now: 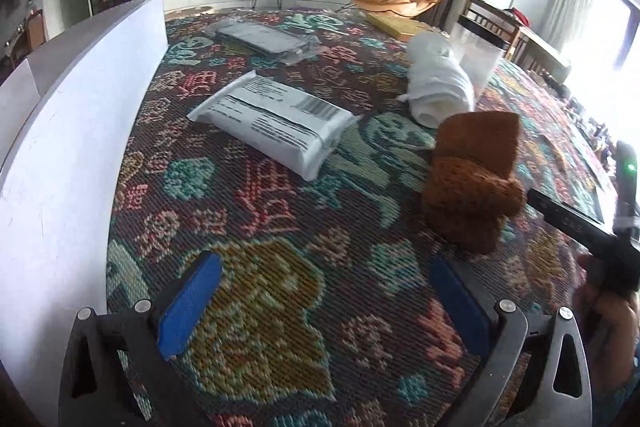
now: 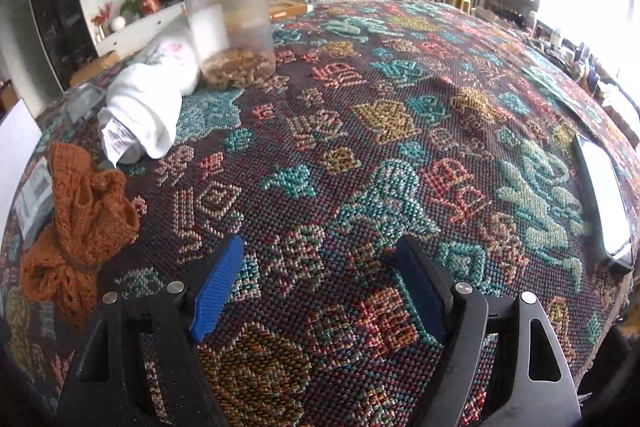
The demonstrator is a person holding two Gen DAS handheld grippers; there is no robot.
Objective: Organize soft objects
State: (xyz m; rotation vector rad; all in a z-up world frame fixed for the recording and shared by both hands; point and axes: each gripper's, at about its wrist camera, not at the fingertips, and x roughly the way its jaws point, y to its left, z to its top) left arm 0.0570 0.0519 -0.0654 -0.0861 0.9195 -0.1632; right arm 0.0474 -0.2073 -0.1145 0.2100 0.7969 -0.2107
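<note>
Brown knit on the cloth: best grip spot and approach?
Probably pinch the raised, bunched fold at the top of the brown knit with the right gripper, coming from above and its right. It lies crumpled in a heap, open on that side; the white roll lies behind it.

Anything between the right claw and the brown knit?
Nothing visible. The right claw is open over bare patterned cloth; the brown knit lies to its left with only cloth between. The white roll sits farther back, off that path.
</note>
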